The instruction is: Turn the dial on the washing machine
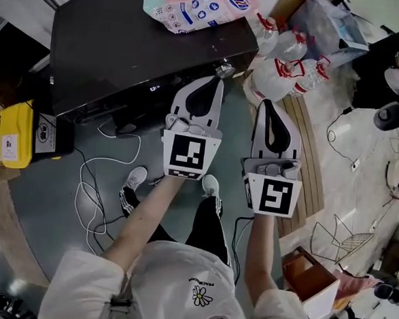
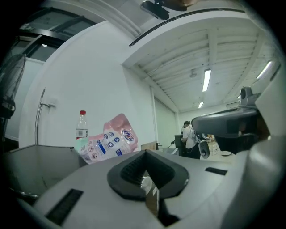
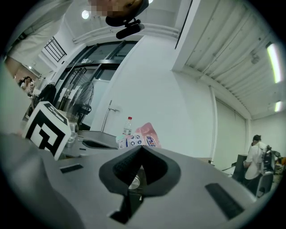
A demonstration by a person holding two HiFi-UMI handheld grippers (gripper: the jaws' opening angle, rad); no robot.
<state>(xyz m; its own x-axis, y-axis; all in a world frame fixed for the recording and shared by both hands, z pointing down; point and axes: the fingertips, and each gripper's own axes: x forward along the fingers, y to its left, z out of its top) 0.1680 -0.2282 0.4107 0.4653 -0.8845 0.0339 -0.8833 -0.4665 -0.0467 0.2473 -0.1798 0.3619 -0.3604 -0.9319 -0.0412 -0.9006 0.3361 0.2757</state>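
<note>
**Dial just off the left tips, and both jaws closed**

Your left gripper (image 1: 217,82) has its jaws brought together at the tips and grips nothing. Something shiny shows through the cutout behind the tips, but what it is can't be told. Your right gripper (image 1: 267,104) is the same, tips meeting and nothing held, and it hangs just beside the left one on its outer side.

The dial (image 1: 225,70), a small silvery knob, sits at the near corner of the washing machine (image 1: 112,40). It is directly ahead of the left tips and very close, seemingly apart from them.

What could go wrong from here:

- If you push forward with the jaws closed, you will likely only butt the knob, not grip it. They need to part first.
- The knob looks smooth and shiny. A grip taken off-centre or only at its rim will probably slip as you twist, leaving the dial unturned.
- The dial sits right at the machine's corner, so tips that open to one side may catch the cabinet edge.
- The water bottles (image 1: 288,66) stand just ahead of the right gripper, and a wide wrist roll could knock them.
</note>
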